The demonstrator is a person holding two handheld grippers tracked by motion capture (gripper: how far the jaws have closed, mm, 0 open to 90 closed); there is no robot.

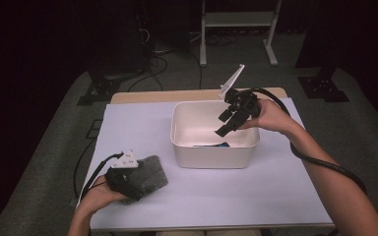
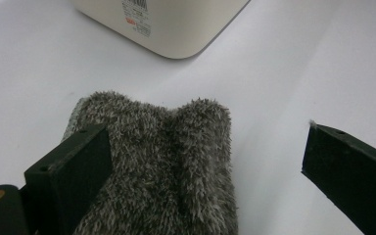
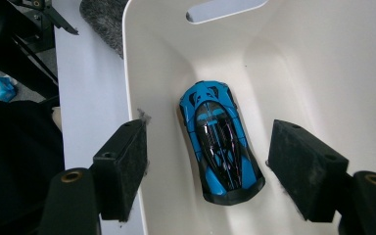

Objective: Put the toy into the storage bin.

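Observation:
A blue toy car [image 3: 220, 147] lies flat on the bottom of a white bin [image 1: 211, 157], nose toward the bin's handle slot. My right gripper [image 1: 226, 124] hangs over the bin's right part, tilted down into it. Its jaws are open on either side of the car and clear above it [image 3: 210, 142]. At the table's front left a grey fuzzy cloth [image 1: 150, 174] lies on the sheet. My left gripper [image 1: 135, 184] rests low over it, open, and in the left gripper view [image 2: 205, 147] the cloth [image 2: 166, 161] lies against the left jaw with the right jaw well apart.
The table [image 1: 142, 128] has a white sheet on it, and the bin [image 2: 176, 24] stands just ahead of the cloth. Behind the table stand a metal frame [image 1: 236, 29], dark stands and cables on the floor. The sheet is bare at front right.

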